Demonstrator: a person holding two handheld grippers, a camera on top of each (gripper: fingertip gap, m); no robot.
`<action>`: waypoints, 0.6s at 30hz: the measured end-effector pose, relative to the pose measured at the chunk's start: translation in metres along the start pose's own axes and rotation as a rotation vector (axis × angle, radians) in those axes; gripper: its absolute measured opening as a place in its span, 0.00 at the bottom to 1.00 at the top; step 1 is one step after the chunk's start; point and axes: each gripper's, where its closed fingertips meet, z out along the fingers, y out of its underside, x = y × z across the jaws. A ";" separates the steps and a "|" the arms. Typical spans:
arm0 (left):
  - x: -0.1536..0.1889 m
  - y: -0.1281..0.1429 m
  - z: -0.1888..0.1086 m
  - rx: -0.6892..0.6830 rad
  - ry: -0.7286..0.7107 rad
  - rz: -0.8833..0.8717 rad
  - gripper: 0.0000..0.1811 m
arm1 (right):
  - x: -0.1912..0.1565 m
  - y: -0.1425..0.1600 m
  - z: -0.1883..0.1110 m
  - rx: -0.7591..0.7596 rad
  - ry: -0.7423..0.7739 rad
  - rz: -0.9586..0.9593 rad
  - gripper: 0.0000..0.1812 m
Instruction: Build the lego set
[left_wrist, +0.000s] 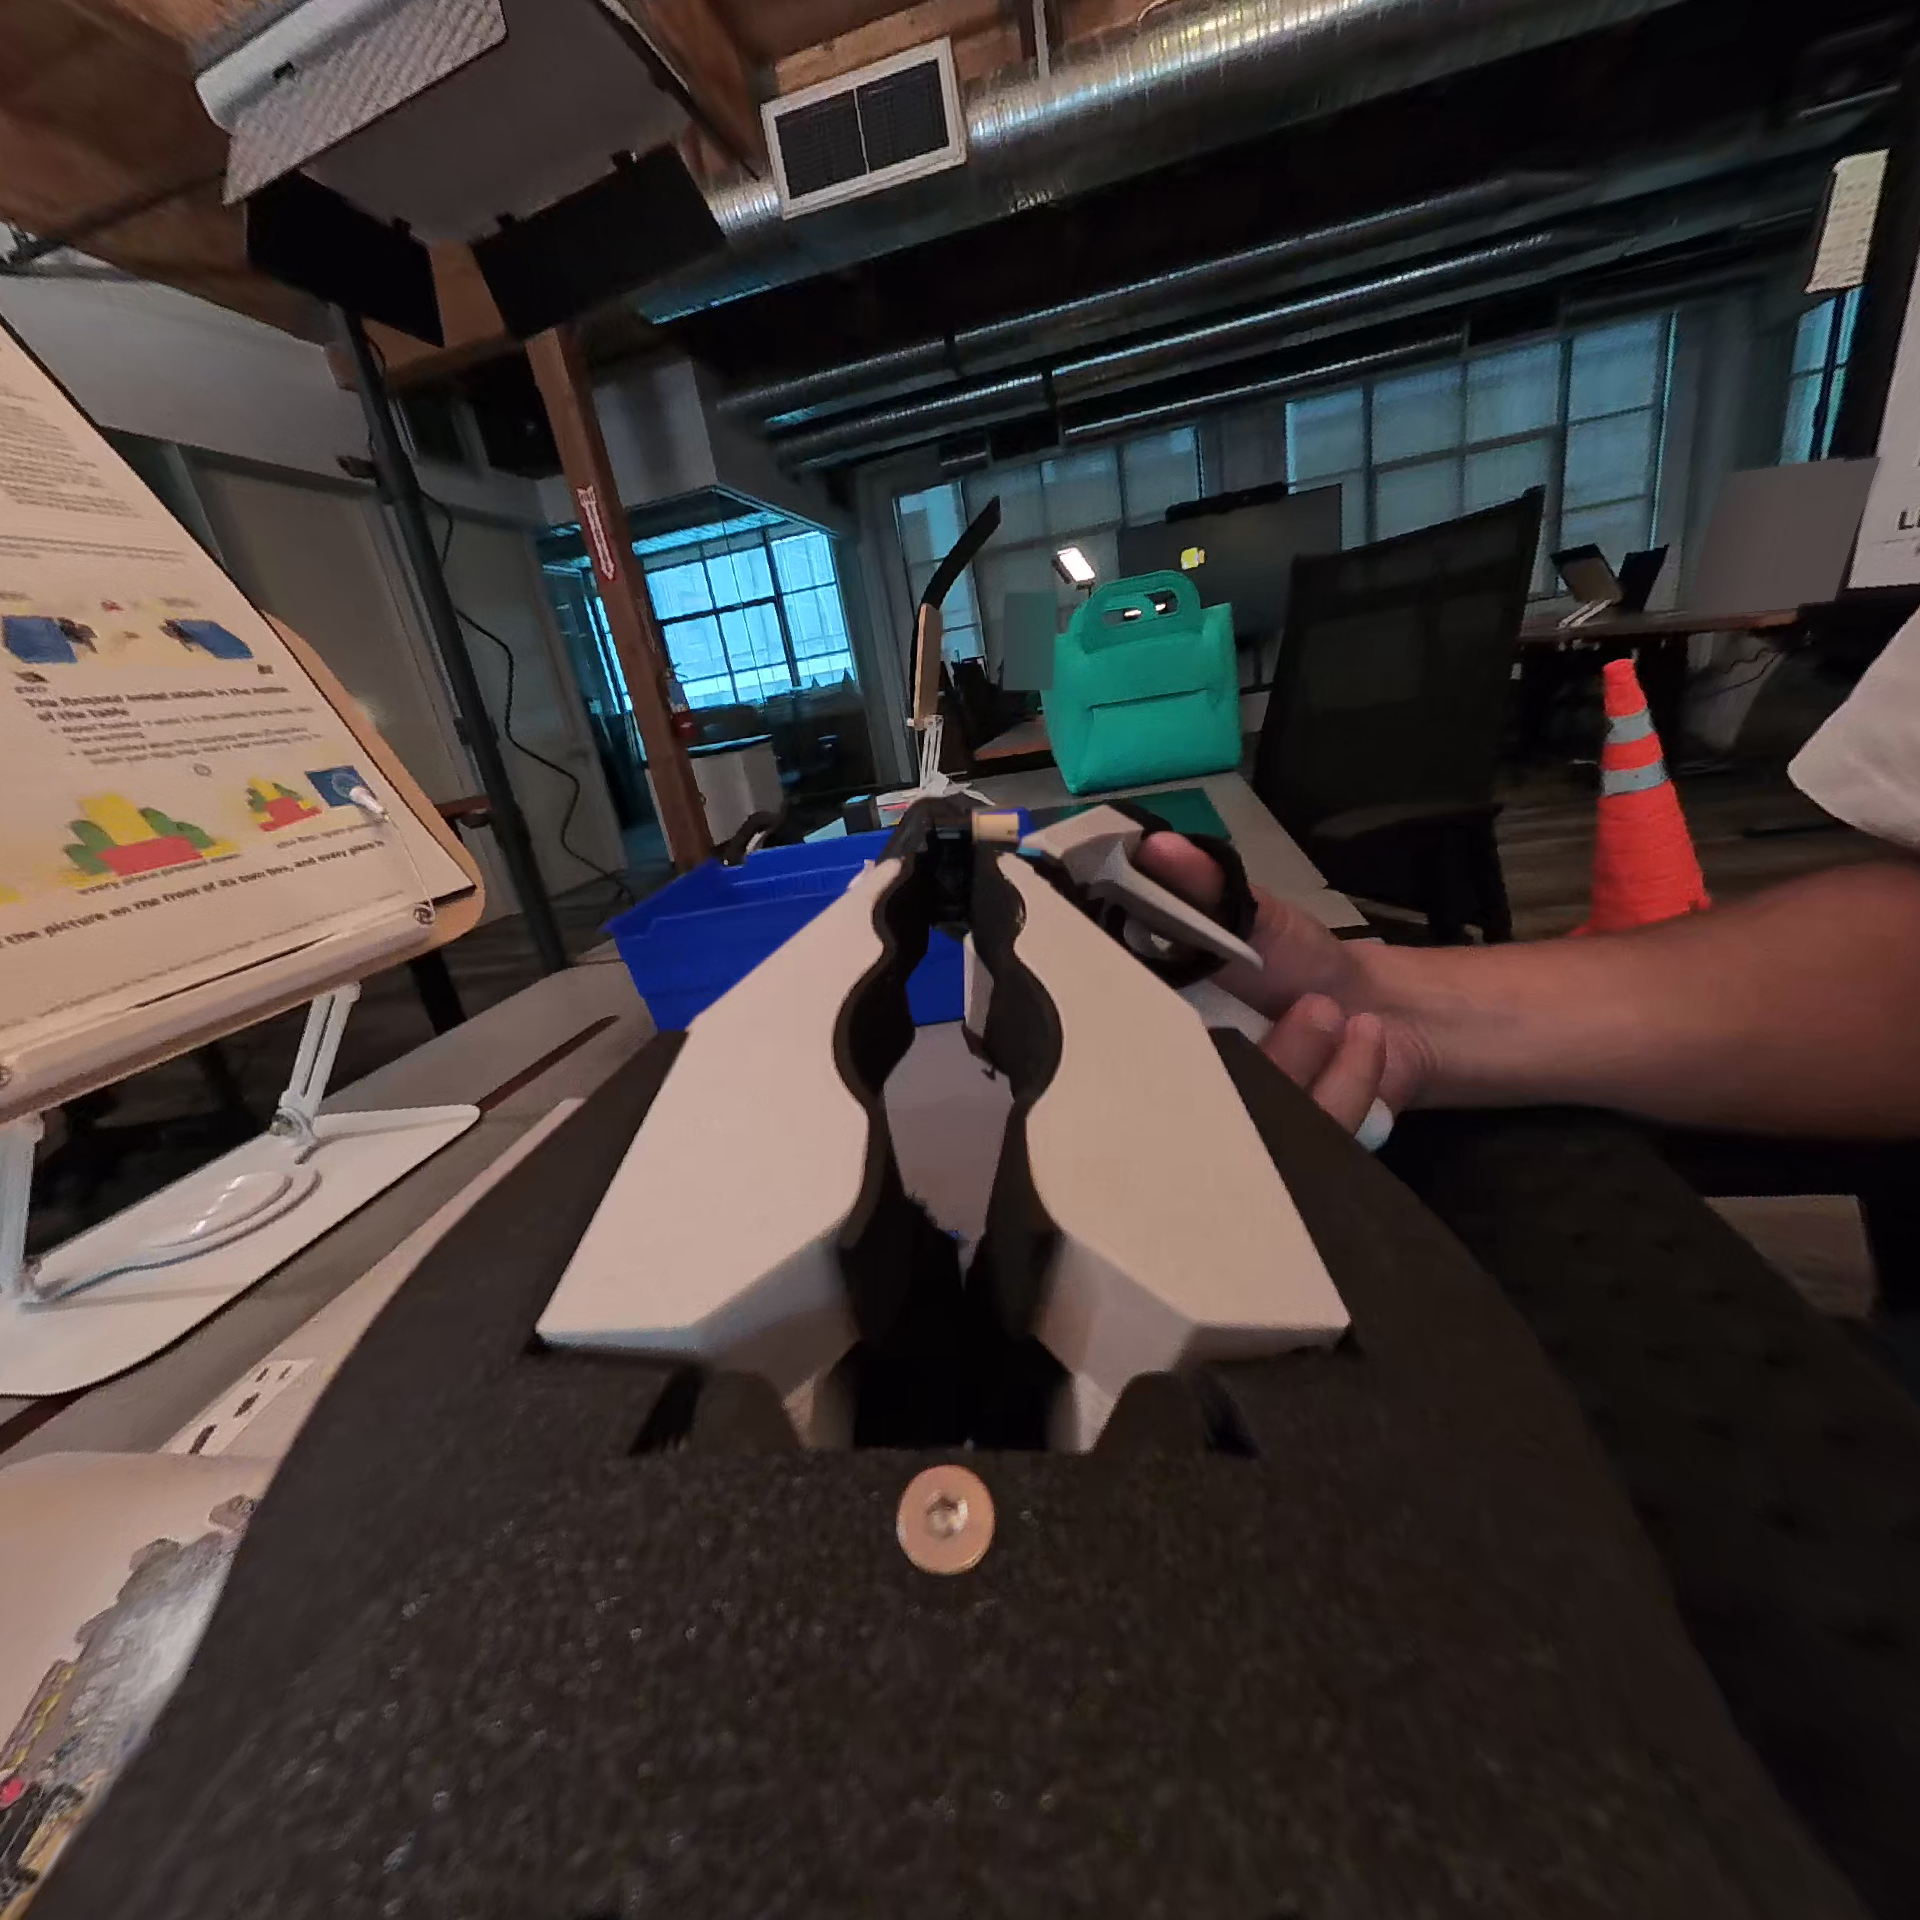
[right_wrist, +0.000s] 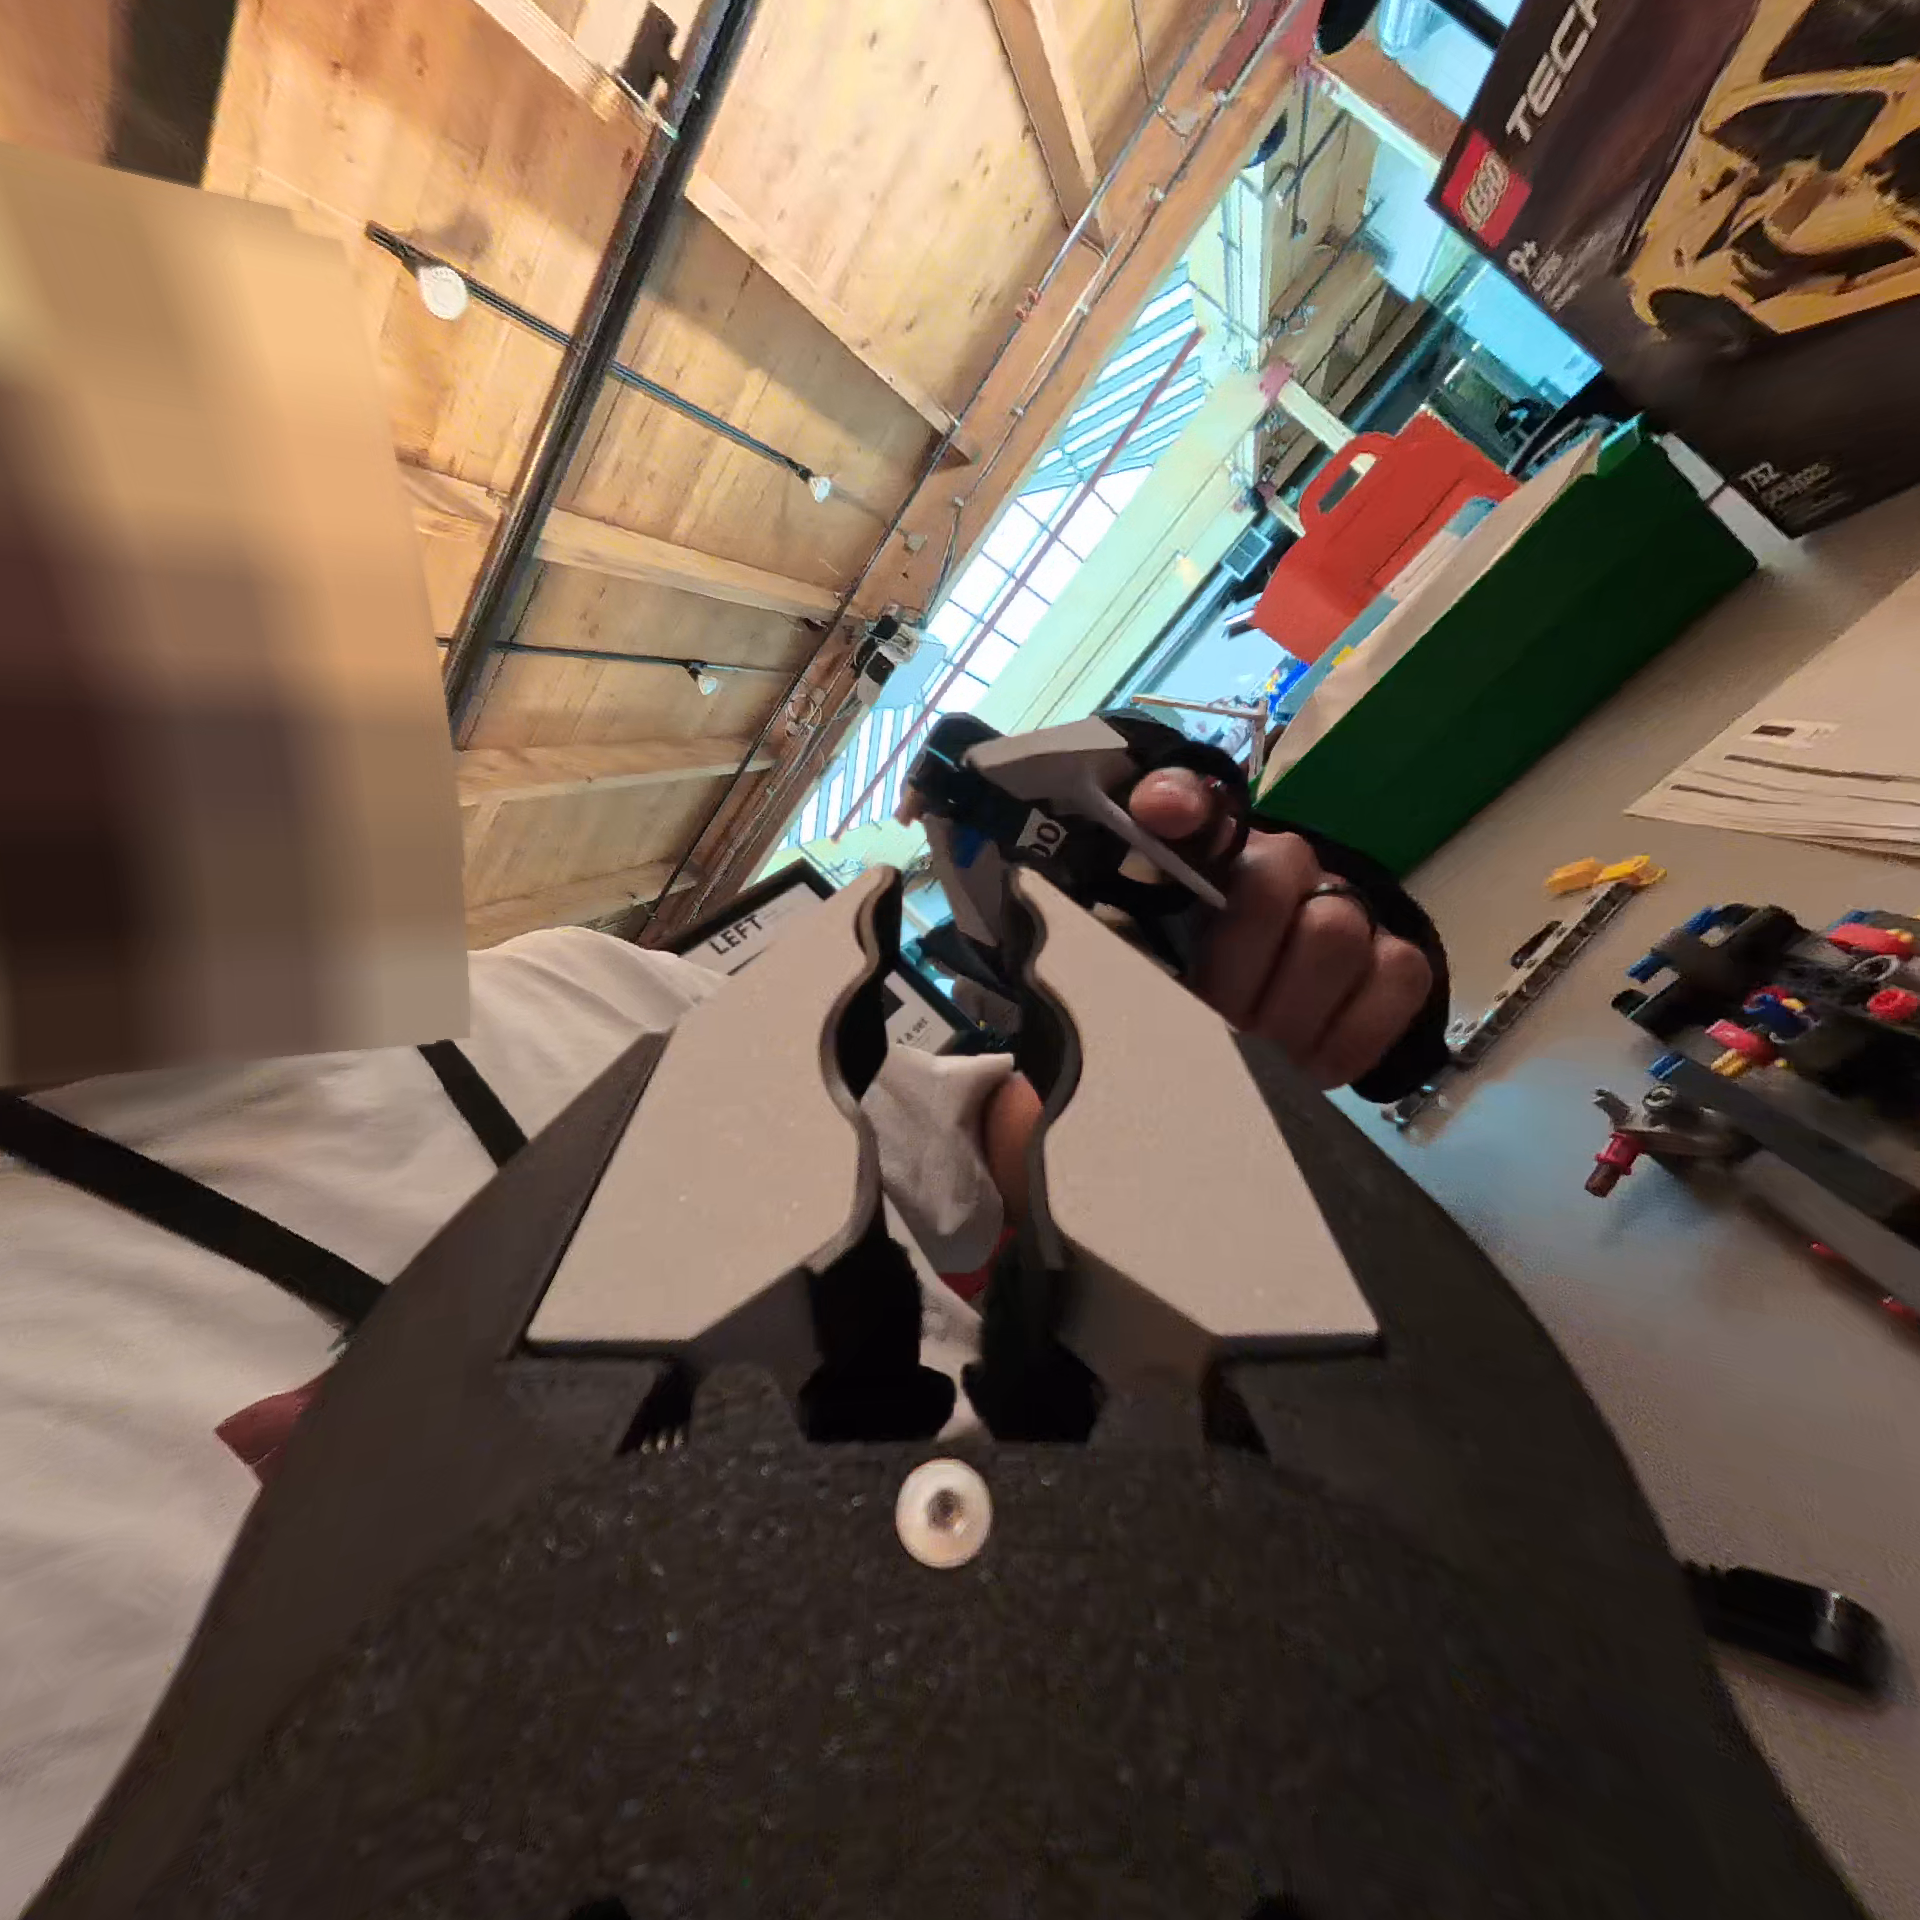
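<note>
My left gripper (left_wrist: 943, 868) is held up in the air, its jaws nearly closed on a small black lego piece (left_wrist: 940, 883). My right gripper (right_wrist: 958, 883) meets it tip to tip and appears shut on a small tan and blue pin (left_wrist: 997, 828). A blue bit (right_wrist: 969, 847) shows at the joint. The right gripper also shows in the left wrist view (left_wrist: 1101, 862), held by a hand. The left gripper shows in the right wrist view (right_wrist: 1039, 758), also in a hand. The partly built black model (right_wrist: 1787, 997), with red, blue and yellow pins, lies on the grey table (right_wrist: 1558, 1351).
An instruction sheet on a stand (left_wrist: 208, 779) is at the left, with a blue bin (left_wrist: 748, 925) behind the grippers. A green bin (right_wrist: 1507, 665), the set's box (right_wrist: 1714, 208), paper sheets (right_wrist: 1818, 769), a grey beam (right_wrist: 1538, 966) and yellow pieces (right_wrist: 1600, 873) are on the table. A person in a white shirt (right_wrist: 208, 1299) is close by. Less than 4 cm separates the two grippers' tips.
</note>
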 end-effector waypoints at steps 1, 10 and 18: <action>0.000 0.003 0.000 -0.016 -0.002 0.001 0.03 | 0.002 -0.002 -0.001 0.006 0.023 -0.019 0.10; -0.035 0.086 -0.018 -0.628 -0.214 0.411 0.03 | 0.064 -0.015 -0.029 -0.030 0.619 -0.461 0.11; -0.027 0.097 -0.018 -0.724 -0.198 0.617 0.03 | 0.086 0.002 -0.027 -0.181 0.730 -0.523 0.07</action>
